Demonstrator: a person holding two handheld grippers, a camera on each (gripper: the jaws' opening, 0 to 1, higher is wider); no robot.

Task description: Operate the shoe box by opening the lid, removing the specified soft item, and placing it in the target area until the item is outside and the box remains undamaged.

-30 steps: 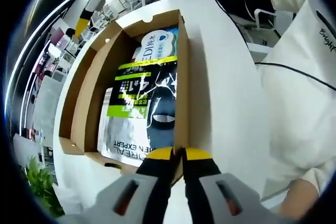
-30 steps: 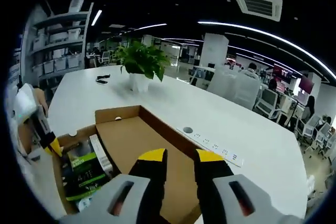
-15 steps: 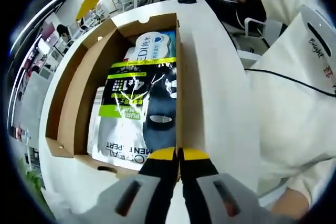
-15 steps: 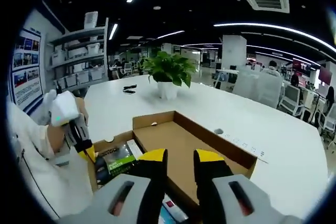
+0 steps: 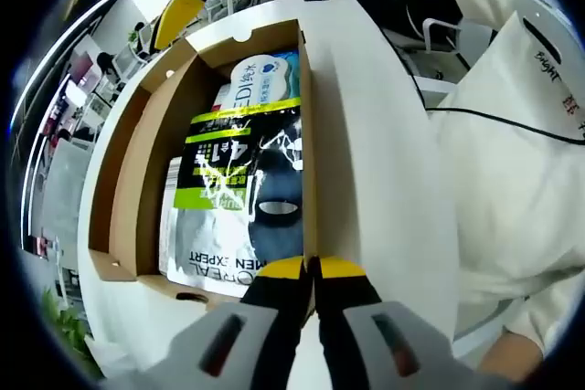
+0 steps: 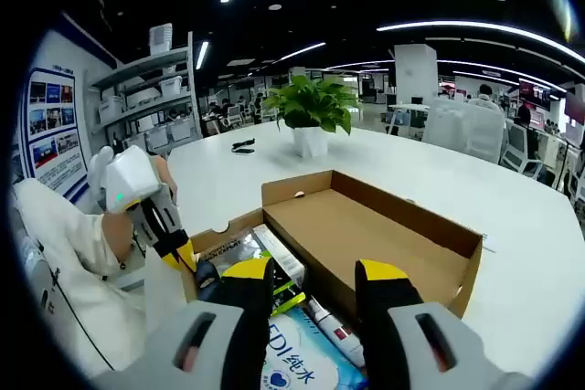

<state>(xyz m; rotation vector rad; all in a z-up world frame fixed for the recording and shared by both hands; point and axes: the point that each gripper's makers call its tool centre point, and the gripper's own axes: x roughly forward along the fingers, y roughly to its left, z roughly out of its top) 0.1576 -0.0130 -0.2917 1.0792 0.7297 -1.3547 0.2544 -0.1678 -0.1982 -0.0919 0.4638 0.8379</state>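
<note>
An open brown cardboard shoe box (image 5: 137,162) lies on a white table. It holds a black-and-green face-mask packet (image 5: 247,180) and, partly under it, a white-and-blue packet (image 5: 265,75). My left gripper (image 5: 311,267) is shut on the box's near side wall. In the right gripper view the lid (image 6: 366,235) lies open to the right. My right gripper (image 6: 315,276) hangs open over the white-and-blue packet (image 6: 297,353) and the black-and-green packet (image 6: 242,248). The left gripper (image 6: 169,230) stands at the box's left wall there. The right gripper (image 5: 187,2) shows beyond the box's far end.
The white table (image 6: 512,216) stretches wide around the box. A potted plant (image 6: 315,107) stands behind it, with a small dark object (image 6: 243,144) beside. A person's white sleeve (image 5: 512,180) and a black cable (image 5: 512,125) lie to the right of the box.
My right gripper has opened wider and come down closer over the packets in the box. The left gripper has stayed shut on the box wall.
</note>
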